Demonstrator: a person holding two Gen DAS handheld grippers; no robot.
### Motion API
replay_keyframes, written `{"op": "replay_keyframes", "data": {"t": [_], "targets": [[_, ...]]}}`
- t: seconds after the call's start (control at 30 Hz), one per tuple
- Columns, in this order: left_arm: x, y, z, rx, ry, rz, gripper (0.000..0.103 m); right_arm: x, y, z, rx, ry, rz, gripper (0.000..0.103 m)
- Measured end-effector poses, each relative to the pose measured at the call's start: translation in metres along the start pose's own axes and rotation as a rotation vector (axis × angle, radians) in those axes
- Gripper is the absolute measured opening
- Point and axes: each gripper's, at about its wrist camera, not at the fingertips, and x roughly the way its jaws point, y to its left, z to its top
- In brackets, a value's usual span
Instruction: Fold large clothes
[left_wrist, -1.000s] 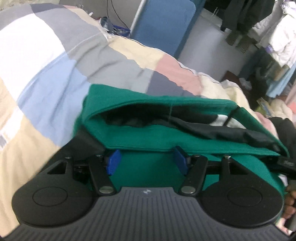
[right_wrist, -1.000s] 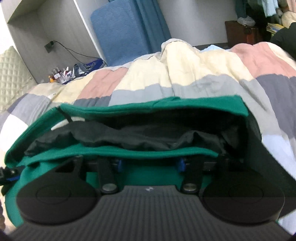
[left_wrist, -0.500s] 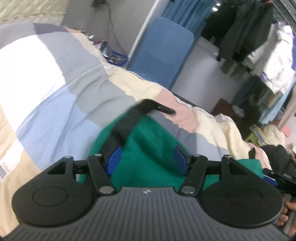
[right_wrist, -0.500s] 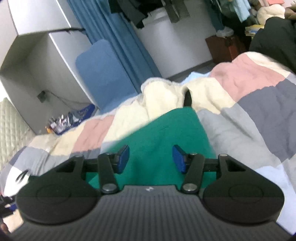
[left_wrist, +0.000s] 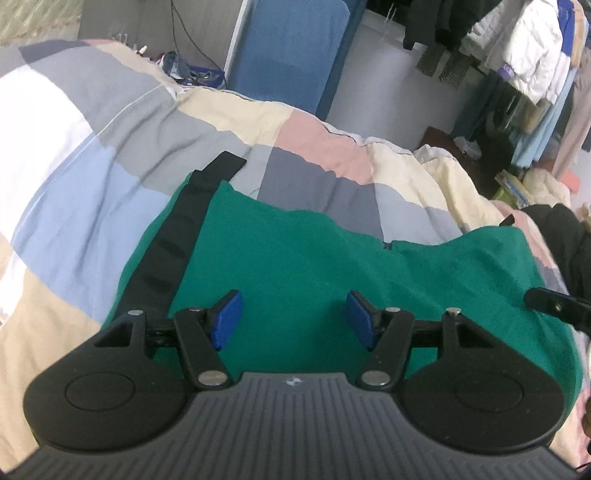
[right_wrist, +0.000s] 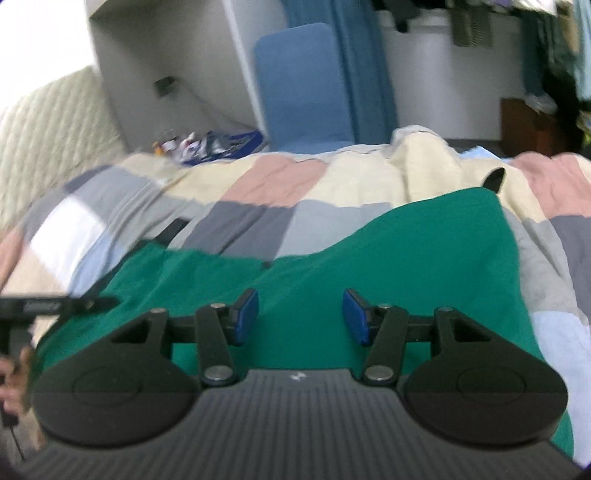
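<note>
Left gripper (left_wrist: 291, 319): your jaws apart, empty.
Right gripper (right_wrist: 300, 315): also apart, empty.
Green garment (left_wrist: 295, 254): flat on quilt (left_wrist: 92, 177).

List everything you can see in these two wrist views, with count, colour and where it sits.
Green garment: one, green, spread on the bed under both claws.
Black strap: one, black, along the garment's left edge in the left wrist view, its end on the quilt.
Patchwork quilt: one, grey, white, blue, cream and pink, covering the bed.
Blue padded panel: one, blue, upright beyond the bed.
Hanging clothes: several, white, dark and pale blue, far right of the left wrist view.
Quilted headboard: one, cream, left in the right wrist view.
Left claw: one, black with blue pads, open above the garment.
Right claw: one, black with blue pads, open above the garment.
</note>
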Motion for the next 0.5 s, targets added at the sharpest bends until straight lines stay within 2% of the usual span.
{"op": "replay_keyframes", "data": {"t": [0.17,0.3,0.5], "targets": [[0.006,-0.006,-0.005,0.037,0.013,0.027,0.068,0.001,0.010,-0.010,-0.057,0.040,-0.010,0.053],[0.012,-0.011,-0.011,0.088,0.029,0.054,0.068,0.019,0.003,-0.019,-0.027,0.105,-0.003,0.054],[0.025,-0.011,-0.018,0.099,0.036,0.079,0.068,0.038,0.007,-0.030,-0.041,0.128,-0.014,0.053]]}}
